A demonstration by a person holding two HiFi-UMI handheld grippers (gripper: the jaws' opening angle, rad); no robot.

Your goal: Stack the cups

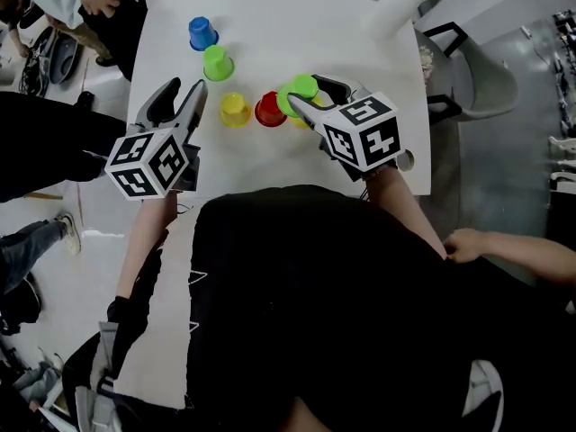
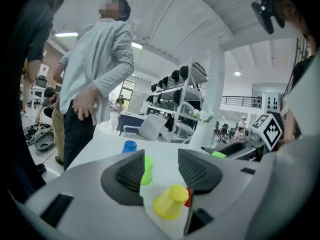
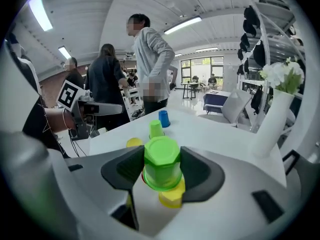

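White table [image 1: 270,3]. Cups counted: six in all, two green, two yellow, one red, one blue. All that can be read stand mouth down.

Right gripper [image 1: 304,95]: jaws clamped on one green cup [image 3: 162,160], a pad on each side of it, base toward the camera. This cup hangs directly over a yellow cup [image 3: 172,198] at the right end of the near row. Contact between the two cannot be told.

Near row, left to right in the head view: second yellow cup [image 1: 235,109], red cup [image 1: 268,110], then the held green one with the yellow below it. Red and the left yellow stand just beside each other.

Farther back: second green cup [image 1: 217,62], and beyond it the blue cup [image 1: 202,33], near each other, both on the table.

Left gripper [image 1: 184,93]: jaws apart, nothing between the pads. It hangs above the table's near left edge, pointing toward the left yellow cup, apart from it.

One white vase [image 3: 272,119] with flowers at the far right of the table.
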